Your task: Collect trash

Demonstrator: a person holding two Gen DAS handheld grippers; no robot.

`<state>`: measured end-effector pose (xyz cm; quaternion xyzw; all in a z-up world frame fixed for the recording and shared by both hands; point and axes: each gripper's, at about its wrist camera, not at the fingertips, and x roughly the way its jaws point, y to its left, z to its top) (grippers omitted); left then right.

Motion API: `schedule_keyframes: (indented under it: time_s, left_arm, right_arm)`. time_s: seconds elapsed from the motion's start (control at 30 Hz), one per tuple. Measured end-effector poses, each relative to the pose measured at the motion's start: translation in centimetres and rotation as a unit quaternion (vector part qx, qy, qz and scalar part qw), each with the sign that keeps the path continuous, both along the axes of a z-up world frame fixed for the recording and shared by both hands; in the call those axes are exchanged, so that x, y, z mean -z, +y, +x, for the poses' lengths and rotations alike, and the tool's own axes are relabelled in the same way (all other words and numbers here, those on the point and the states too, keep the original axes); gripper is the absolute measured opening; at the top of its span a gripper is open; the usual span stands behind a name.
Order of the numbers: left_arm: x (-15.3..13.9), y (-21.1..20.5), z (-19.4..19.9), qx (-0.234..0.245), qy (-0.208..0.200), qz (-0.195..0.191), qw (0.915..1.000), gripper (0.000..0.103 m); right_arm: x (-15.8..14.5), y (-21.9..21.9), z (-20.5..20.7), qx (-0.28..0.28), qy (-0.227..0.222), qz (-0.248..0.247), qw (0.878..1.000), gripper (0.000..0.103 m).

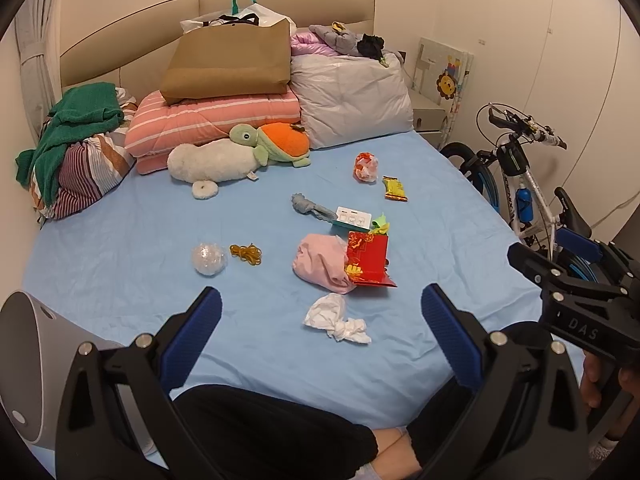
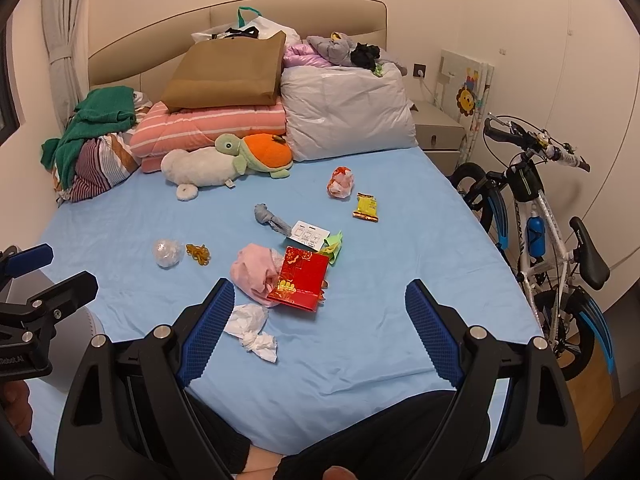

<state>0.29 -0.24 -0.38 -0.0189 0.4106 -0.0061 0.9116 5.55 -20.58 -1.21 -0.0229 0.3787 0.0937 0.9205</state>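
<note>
**Both grippers hanging open over a littered bed**

Left wrist view: you're holding the left gripper (image 1: 322, 328) wide apart and empty above the near end of the blue bedsheet (image 1: 120, 280). A crumpled white tissue (image 1: 338, 318) is lying on the sheet right between its blue pads (image 1: 192, 340), untouched. Just beyond it, a red packet (image 1: 368, 260) is leaning against a pink cloth bundle (image 1: 320, 262). Farther up, a white card (image 1: 354, 216), a grey sock (image 1: 310, 206), a yellow wrapper (image 1: 395, 189) and a red-and-white plastic wad (image 1: 365, 167) are lying scattered. Off to the left, a clear plastic ball (image 1: 209, 259) is sitting beside a tangle of rubber bands (image 1: 246, 254). The right gripper (image 1: 568, 280) is showing at the right edge.

Right wrist view: you're keeping the right gripper (image 2: 320, 330) spread and empty too. The tissue (image 2: 252, 332) is lying just beside its left pad (image 2: 208, 332), with the red packet (image 2: 302, 278) a little farther in. The yellow wrapper (image 2: 366, 207) is lying well beyond. A bicycle (image 2: 540, 216) is standing beside the bed.
</note>
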Motion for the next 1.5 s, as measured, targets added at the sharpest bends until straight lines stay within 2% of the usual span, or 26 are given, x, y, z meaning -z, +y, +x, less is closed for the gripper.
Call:
schedule_keyframes:
  time_s: [1.5]
  left_arm:
    - [-1.1,1.0,-0.6,-0.005,-0.005,-0.002,1.0000,0.099]
  right_arm:
    - [-0.9,0.8,-0.8,-0.006,-0.007,-0.004,1.000,0.084]
